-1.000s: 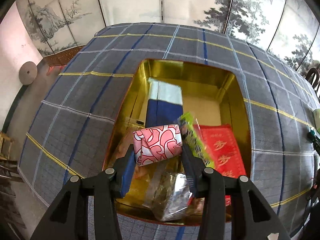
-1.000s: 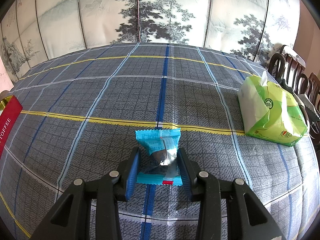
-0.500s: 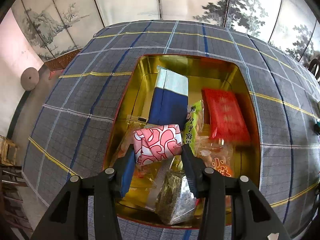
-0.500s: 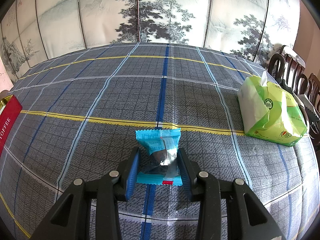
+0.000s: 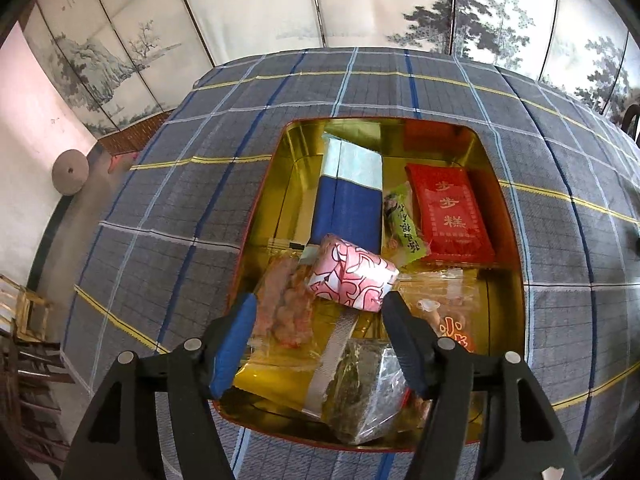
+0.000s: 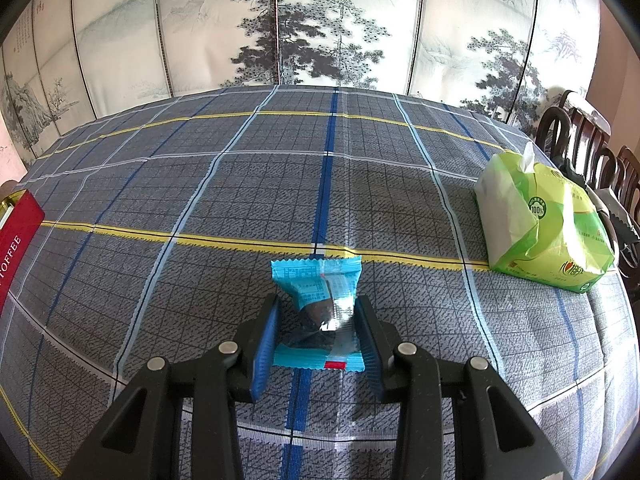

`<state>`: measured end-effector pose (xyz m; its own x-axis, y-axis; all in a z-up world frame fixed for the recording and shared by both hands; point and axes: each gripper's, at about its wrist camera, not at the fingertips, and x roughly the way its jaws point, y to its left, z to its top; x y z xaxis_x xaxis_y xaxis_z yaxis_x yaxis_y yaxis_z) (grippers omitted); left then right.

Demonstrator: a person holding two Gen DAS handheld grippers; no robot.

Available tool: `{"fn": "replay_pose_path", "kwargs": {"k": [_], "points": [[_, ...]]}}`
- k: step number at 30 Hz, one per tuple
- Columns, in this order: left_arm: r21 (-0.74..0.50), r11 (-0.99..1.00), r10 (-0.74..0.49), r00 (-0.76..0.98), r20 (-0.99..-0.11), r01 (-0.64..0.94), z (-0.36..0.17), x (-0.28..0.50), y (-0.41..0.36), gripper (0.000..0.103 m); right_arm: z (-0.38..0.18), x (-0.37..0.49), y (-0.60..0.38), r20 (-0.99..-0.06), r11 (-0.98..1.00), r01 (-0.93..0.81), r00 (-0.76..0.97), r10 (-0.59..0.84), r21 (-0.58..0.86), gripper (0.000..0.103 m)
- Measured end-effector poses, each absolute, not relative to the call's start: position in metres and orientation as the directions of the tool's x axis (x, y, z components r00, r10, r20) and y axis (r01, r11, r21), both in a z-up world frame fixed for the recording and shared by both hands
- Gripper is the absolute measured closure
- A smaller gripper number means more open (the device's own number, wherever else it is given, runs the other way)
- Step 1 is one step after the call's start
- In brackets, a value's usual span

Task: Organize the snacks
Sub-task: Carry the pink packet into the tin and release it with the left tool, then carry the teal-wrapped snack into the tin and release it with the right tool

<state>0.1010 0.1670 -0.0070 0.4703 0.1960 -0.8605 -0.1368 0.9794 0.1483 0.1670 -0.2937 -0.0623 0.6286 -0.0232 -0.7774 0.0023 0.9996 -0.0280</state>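
A gold tin (image 5: pixel 510 240) with a red outside stands on the plaid tablecloth and holds several snacks. A pink and white patterned packet (image 5: pixel 352 278) lies tilted on top of them, free between my fingers. My left gripper (image 5: pixel 318 312) is open above the tin's near half. In the tin lie a blue and white pack (image 5: pixel 350 196), a red box (image 5: pixel 448 212), a green packet (image 5: pixel 402 228) and a dark foil bag (image 5: pixel 368 392). My right gripper (image 6: pixel 316 316) is shut on a cyan snack packet (image 6: pixel 320 300) resting on the tablecloth.
A green tissue pack (image 6: pixel 540 228) lies at the right of the table. The tin's red side (image 6: pixel 16 240) shows at the left edge of the right wrist view. Dark wooden chairs (image 6: pixel 584 148) stand beyond the right table edge. A painted folding screen stands behind the table.
My left gripper opened and let go of the pink patterned packet, which now rests tilted on the snacks in the tin. The right gripper and cyan packet have not moved.
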Motion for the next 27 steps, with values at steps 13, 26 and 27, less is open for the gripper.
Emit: {"fn": "replay_pose_path", "kwargs": {"k": [13,26,27], "points": [[0.142,0.977,0.203,0.511,-0.835,-0.156,0.008,0.084,0.166,0.028,-0.062,0.167,-0.295,-0.777,1.0,0.004,0.629,-0.023,-0.026,0.066],[0.127,0.975,0.206,0.53,-0.823,-0.183,0.016,0.064,0.172,0.025,-0.061,0.167,-0.293,-0.78,0.999,0.027,0.625,-0.044,-0.035,0.066],[0.122,0.975,0.205,0.529,-0.823,-0.188,0.015,0.062,0.173,0.022,-0.06,0.167,-0.292,-0.782,0.999,0.036,0.622,-0.051,-0.037,0.066]]}}
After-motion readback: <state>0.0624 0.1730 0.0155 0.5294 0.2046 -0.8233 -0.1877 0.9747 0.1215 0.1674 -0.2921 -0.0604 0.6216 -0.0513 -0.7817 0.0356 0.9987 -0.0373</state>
